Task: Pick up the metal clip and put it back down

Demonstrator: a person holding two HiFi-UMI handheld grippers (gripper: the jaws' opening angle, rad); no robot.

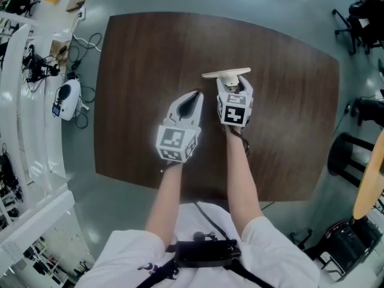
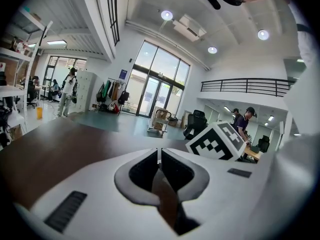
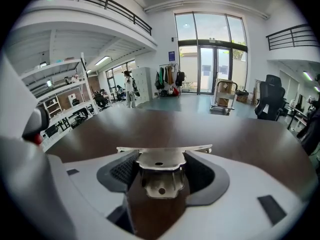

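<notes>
The metal clip (image 1: 227, 74) is a silver spring clamp with a wide flat bar at its front, resting at the middle of the dark wooden table (image 1: 288, 113). My right gripper (image 1: 233, 86) sits just behind that bar, its jaws closed in on the clip's handles. In the right gripper view the clip (image 3: 160, 173) fills the gap, and both pads (image 3: 121, 170) touch its sides. My left gripper (image 1: 193, 98) lies to the left of it over the table, shut with nothing between its jaws (image 2: 159, 156). It is a short way apart from the clip.
The table's front edge is close to the person's body, and both arms reach over it. A white device (image 1: 67, 98) and cables lie on the floor to the left, beside white shelving. Black chairs (image 1: 360, 17) stand at the right.
</notes>
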